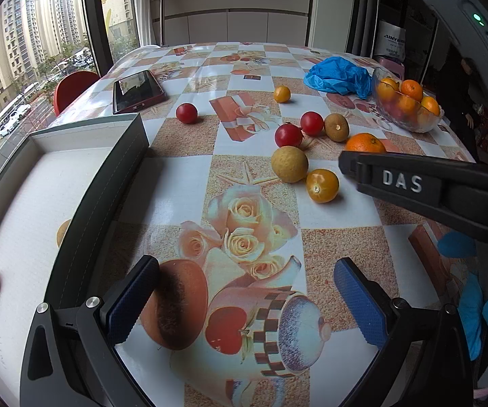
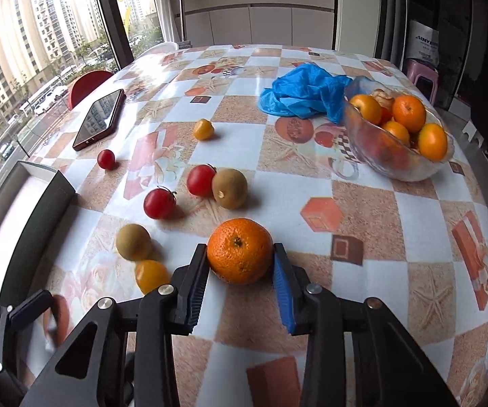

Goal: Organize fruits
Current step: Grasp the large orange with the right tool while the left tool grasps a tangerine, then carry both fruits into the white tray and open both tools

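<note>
An orange [image 2: 240, 250] with a dimpled skin and green stem scar sits on the table between the right gripper's [image 2: 240, 273] fingers, touching both pads. Just left of that tool lie a yellow tomato [image 2: 151, 275] and a brown longan [image 2: 133, 241], touching. Beyond are two red tomatoes [image 2: 159, 204] and another longan [image 2: 229, 188].

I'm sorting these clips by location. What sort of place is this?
Most likely a home dining area in a high-rise flat: a table with a printed oilcloth, a glass fruit bowl, white kitchen cabinets behind, and apartment towers through the window.
</note>
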Available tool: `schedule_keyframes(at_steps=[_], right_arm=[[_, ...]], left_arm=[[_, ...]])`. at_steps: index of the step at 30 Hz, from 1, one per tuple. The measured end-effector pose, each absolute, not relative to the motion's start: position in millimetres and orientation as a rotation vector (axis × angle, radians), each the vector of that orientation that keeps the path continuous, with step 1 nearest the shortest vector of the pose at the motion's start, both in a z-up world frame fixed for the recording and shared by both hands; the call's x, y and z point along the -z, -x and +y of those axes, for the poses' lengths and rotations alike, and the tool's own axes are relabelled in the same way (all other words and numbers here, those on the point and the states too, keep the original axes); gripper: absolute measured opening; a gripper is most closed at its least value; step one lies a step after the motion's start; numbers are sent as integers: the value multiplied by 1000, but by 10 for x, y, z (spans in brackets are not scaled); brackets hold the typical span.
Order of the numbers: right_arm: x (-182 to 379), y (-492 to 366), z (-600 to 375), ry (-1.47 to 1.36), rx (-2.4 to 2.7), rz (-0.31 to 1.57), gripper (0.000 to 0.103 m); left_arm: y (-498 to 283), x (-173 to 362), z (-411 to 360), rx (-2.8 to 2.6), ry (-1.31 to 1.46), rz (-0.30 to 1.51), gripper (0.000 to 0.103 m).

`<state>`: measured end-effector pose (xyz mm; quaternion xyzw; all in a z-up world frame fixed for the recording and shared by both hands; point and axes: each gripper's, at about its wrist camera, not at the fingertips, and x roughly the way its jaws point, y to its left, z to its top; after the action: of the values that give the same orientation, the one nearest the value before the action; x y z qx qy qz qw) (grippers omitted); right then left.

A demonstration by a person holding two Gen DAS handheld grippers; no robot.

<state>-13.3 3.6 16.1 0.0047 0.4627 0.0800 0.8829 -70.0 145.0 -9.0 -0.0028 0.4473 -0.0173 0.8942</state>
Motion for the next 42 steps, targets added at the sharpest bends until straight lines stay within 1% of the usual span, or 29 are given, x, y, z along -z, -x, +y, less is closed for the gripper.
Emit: schedule_keyframes(at_steps=[7, 11, 15, 17, 18, 20, 22, 23, 24, 26, 38, 42], right_arm=[[-139, 720, -652, -107, -37, 926, 40], [-125, 886, -819, -142, -15, 877, 40], [-120, 907, -781, -118, -11, 857, 40], [-113, 902, -802, -138, -20, 854, 40], [-111, 906, -822, -153, -26, 851, 40], [-108, 915, -856, -174, -35, 847, 40], [-107, 914, -860, -179, -37, 846, 40], [-106, 917, -856, -179, -37, 846, 40], [-106, 917, -856, -180, -37, 845, 40], [-109, 922, -862, -184, -39, 844, 40], [-105, 924, -855, -175, -35, 845, 40], [-110, 924, -816, -151, -24, 849, 40]], left_arm=[[651, 77, 1413, 46, 0, 947, 103], [594, 47, 1292, 75, 19, 965, 102], [532, 14, 1156, 65, 3, 977, 87], [480, -3, 1117, 61, 19, 987, 85], [443, -8, 1098, 62, 29, 991, 82], [366, -22, 1054, 49, 36, 992, 72], [287, -28, 1008, 37, 45, 1000, 70], [260, -37, 989, 27, 45, 994, 56], [236, -46, 970, 23, 39, 990, 39], [213, -60, 976, 39, 54, 991, 23], [556, -83, 1368, 133, 117, 1005, 23], [667, -171, 1451, 141, 118, 980, 23]])
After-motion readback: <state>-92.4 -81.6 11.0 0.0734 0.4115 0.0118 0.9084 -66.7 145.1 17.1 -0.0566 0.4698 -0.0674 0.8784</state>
